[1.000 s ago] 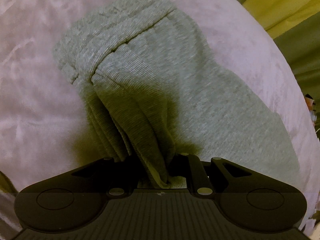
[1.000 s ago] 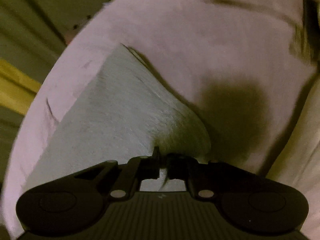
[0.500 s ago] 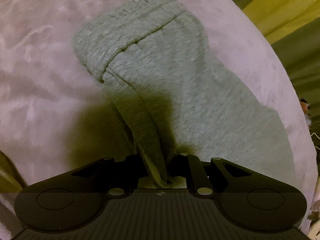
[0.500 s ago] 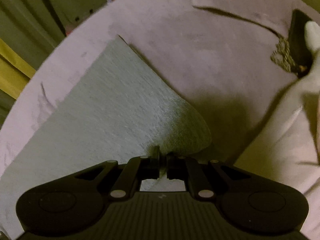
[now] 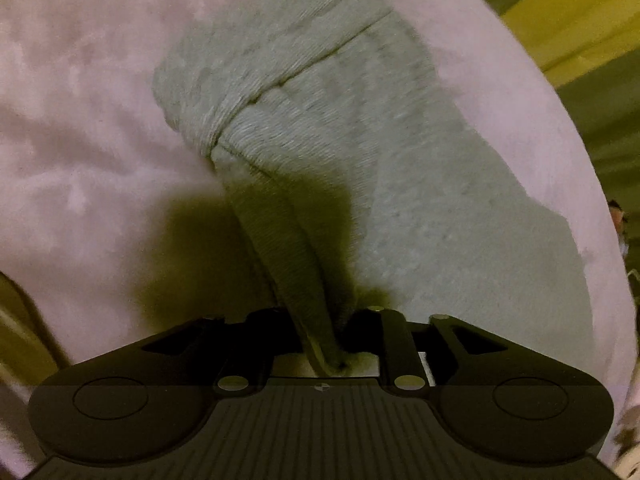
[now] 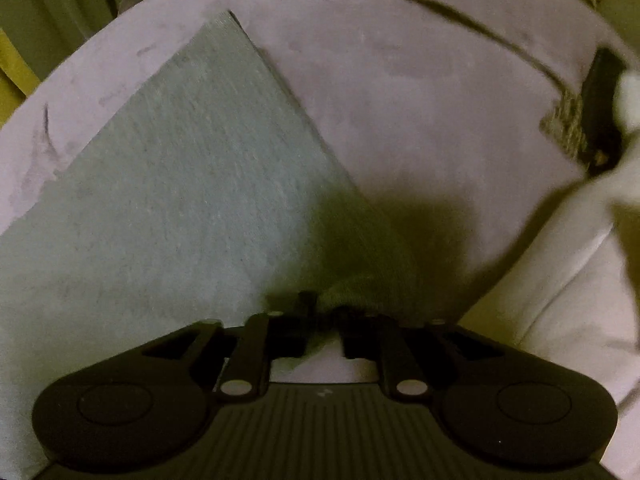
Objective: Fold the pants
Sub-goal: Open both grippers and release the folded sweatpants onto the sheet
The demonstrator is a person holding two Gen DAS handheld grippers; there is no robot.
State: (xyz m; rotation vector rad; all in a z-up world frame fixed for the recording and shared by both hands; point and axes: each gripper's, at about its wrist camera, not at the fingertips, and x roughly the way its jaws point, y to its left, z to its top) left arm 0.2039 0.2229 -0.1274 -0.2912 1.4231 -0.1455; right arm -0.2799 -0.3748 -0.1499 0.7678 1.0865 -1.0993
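Note:
Grey knit pants (image 5: 420,168) lie on a pale lilac plush cover (image 5: 80,120), the waistband (image 5: 260,60) at the far end. One ridge of the fabric rises from beside the waistband into my left gripper (image 5: 324,332). Its jaws are opening, with the cloth still taut between them. In the right wrist view a flat panel of the pants (image 6: 180,200) runs away to the upper left. My right gripper (image 6: 330,320) hangs over its near edge. These jaws are opening too, a gap showing between the pads and the cloth lying slack below.
The cover (image 6: 420,100) ends at a curved edge with yellow-green surroundings (image 5: 580,20) beyond. A raised fold in the cover (image 6: 460,12) crosses the far right. A dark object (image 6: 600,100) and a pale cloth (image 6: 560,300) sit to the right.
The pants' corner that the right gripper held up now lies flat, and its jaws have parted. In the left view the bunched folds have drawn into a single taut ridge.

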